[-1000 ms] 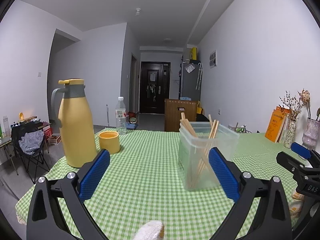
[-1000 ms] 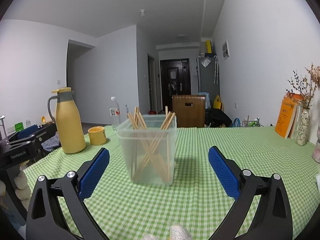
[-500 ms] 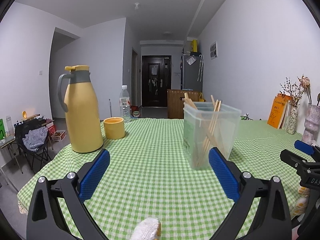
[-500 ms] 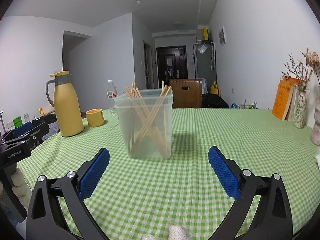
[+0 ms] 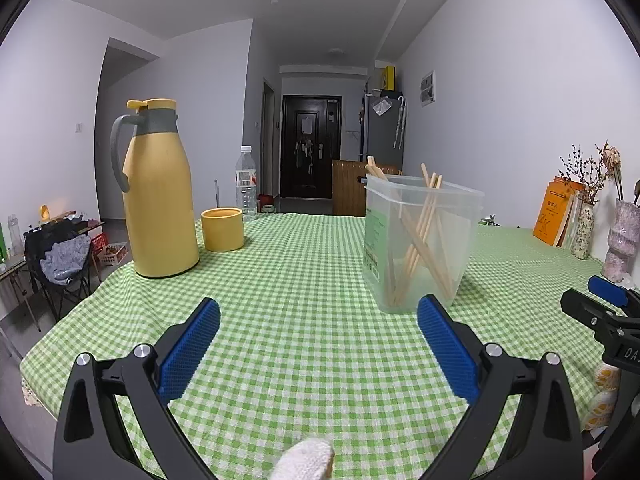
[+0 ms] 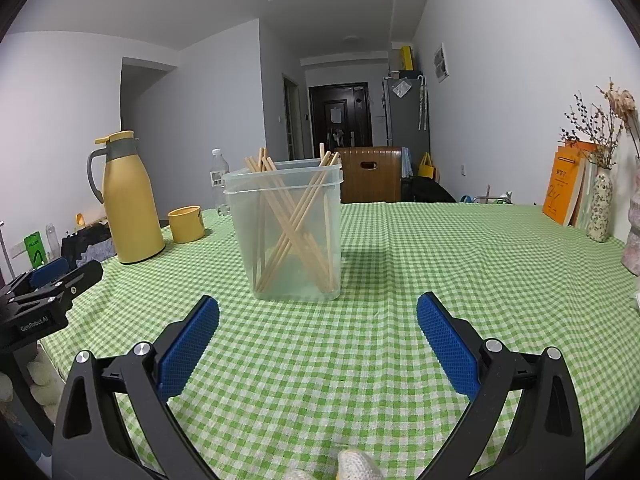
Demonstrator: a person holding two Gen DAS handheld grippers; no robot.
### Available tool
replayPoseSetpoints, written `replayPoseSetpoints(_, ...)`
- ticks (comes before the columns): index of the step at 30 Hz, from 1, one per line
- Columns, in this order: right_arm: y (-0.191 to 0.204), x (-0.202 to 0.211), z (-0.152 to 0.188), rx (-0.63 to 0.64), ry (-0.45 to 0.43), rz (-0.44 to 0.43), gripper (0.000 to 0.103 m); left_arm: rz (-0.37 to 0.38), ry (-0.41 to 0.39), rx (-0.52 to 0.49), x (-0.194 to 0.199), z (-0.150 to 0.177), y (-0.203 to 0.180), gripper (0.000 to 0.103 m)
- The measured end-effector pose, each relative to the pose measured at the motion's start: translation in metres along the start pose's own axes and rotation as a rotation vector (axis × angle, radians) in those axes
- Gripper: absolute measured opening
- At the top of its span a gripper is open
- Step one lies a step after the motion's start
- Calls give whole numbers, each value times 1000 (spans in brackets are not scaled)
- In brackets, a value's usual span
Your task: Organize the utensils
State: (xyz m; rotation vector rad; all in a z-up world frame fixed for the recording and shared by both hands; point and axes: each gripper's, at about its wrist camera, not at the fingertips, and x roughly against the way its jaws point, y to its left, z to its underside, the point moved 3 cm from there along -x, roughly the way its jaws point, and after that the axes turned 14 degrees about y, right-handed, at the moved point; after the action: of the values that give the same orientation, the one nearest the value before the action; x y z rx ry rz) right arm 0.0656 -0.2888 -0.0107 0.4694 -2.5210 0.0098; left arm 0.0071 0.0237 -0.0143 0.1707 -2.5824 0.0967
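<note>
I judge the main risk to be tipping the clear container (image 6: 294, 232): it looks light, and the chopsticks (image 6: 296, 216) lean crossed inside it at frame centre, so a nudge from either side could topple it. My right tongs (image 6: 318, 332) are spread wide and empty, low in frame. My left tongs (image 5: 318, 334) are likewise spread, holding nothing, above the checked counter (image 5: 300, 280).

Left tongs (image 5: 319, 320) spread wide, right tongs (image 6: 318, 319) spread wide, both empty
</note>
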Motion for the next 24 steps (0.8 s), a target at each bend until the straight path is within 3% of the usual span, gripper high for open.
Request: replayPoseSetpoints(24,4,-2,1,12,6,4,95,5,11,3,-4,3,-1,96)
